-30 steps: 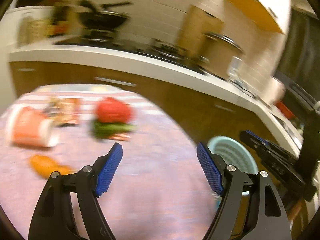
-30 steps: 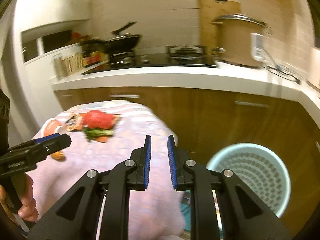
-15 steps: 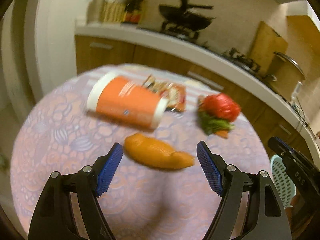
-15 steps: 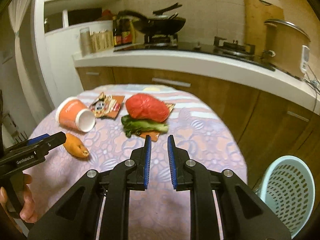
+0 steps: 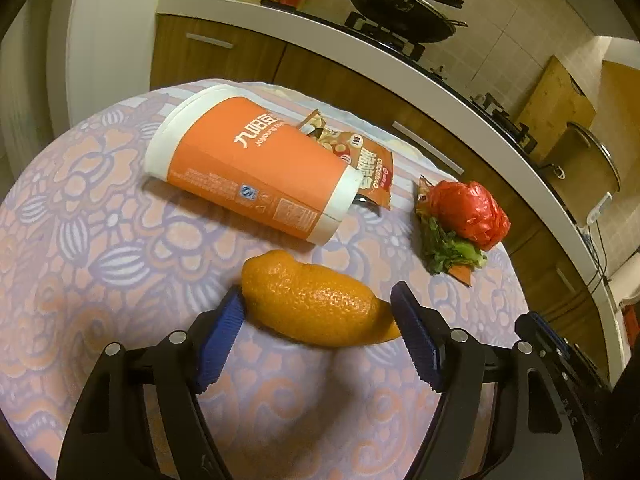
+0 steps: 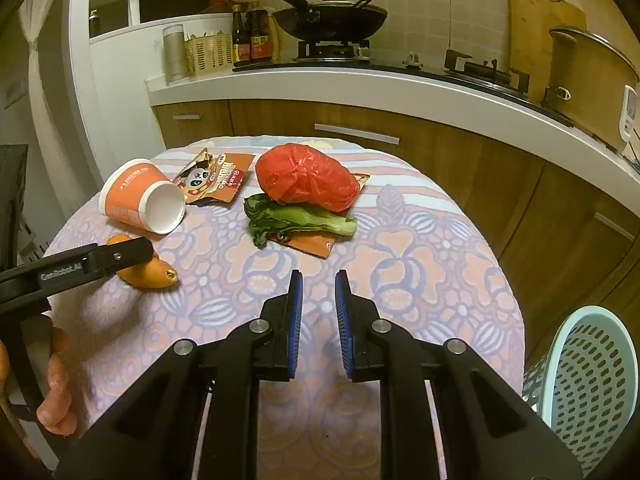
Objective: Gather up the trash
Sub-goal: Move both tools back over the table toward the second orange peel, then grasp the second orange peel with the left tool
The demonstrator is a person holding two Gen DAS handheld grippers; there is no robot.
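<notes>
Orange peel (image 5: 316, 304): one curled piece, pebbled bright skin, tapering to a point at one end, lying on the patterned cloth of the round bench (image 5: 80, 208), near its front. Just behind it an orange paper cup (image 5: 252, 168) lies on its side, white rim and open mouth visible from the right wrist view. A torn snack wrapper (image 5: 368, 168) lies flat behind the cup, touching it. Off to one side, a crumpled red plastic bag (image 5: 468, 208) sits on a green leafy stalk (image 6: 296, 216) and a scrap of orange wrapper. A pale blue perforated basket (image 6: 588, 380) stands on the floor beside the bench.

Left tool (image 5: 320, 336): spread wide, the peel between the blue pads; one pad at the blunt end looks to be touching, the other stands just clear of the pointed tip. Not gripped. The jaws have just been closing slightly.

Right tool (image 6: 319, 320): clenched to a narrow slit, nothing in it, hovering over bare cloth near the bench's front edge.

Against a second ago: the left tool then faced the far side of the bench, peel off at lower left, view blurred. Half a second ago the peel sat just ahead of the pads. The right view then showed mostly cabinet and basket; it now looks across the bench.
</notes>
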